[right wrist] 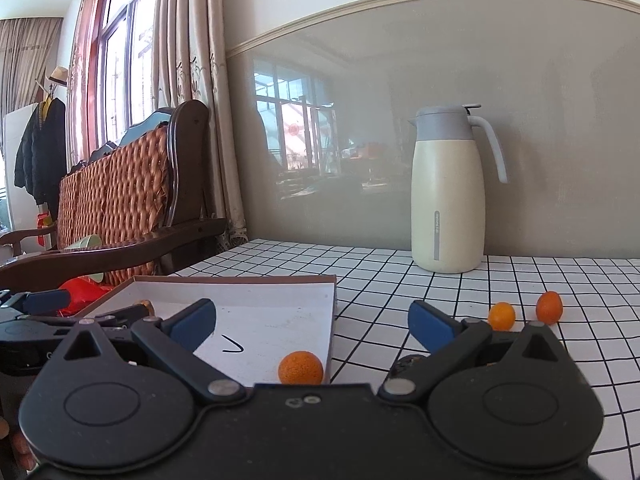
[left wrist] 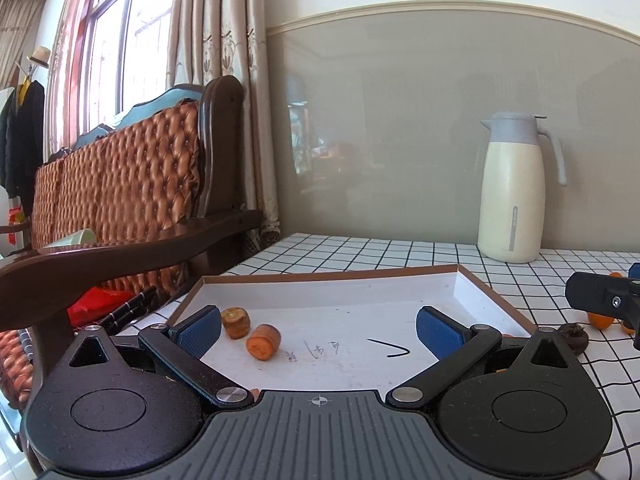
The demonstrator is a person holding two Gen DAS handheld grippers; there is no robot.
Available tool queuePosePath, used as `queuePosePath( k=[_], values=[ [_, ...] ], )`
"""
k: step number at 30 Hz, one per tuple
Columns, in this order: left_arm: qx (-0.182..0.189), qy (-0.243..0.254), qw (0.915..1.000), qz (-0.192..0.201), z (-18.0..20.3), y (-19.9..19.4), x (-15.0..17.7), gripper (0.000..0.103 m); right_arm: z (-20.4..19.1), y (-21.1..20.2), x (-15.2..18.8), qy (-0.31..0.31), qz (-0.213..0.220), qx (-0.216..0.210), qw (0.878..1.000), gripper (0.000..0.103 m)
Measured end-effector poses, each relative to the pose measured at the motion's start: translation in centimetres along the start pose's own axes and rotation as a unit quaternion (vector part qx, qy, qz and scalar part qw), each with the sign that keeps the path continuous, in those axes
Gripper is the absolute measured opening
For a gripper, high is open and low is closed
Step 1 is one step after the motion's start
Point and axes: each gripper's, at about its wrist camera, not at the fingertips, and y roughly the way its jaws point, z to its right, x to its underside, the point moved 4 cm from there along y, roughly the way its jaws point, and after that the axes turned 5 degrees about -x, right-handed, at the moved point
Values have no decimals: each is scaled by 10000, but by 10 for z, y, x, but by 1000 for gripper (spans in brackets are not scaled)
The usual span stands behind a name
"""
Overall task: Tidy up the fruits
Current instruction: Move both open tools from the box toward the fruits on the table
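with both grippers [left wrist: 319,330] [right wrist: 312,326] wide open and empty, pinch that small, roll-prone kumquat [right wrist: 501,315] gently across its middle.

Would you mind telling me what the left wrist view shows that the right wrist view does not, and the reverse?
Only the left wrist view shows the two carrot pieces lying in the tray and the whole dark brown fruit on the cloth beside it. Only the right wrist view shows the orange fruit in the tray's near right corner and two small orange fruits clear on the checked cloth. Both show the white tray, its pen mark, the cream jug and open grippers.
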Motion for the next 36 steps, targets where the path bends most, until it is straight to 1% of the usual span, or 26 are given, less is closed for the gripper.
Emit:
queuePosePath(
  k=[10, 18, 27, 36],
  values=[
    [410, 252, 9988, 6, 42, -8, 1, 103, 27, -19, 0, 201, -28, 171, 9996, 97],
    [709, 318, 9970, -41, 72, -12, 2, 103, 53, -29, 0, 565, 17, 367, 9977, 97],
    [1102, 364, 9932, -59, 105, -17, 2, 103, 71, -39, 5, 633, 20, 622, 9961, 97],
    [1428, 540, 9882, -93, 142, -22, 7, 103, 98, -50, 9, 832, 12, 948, 9920, 97]
  ],
)
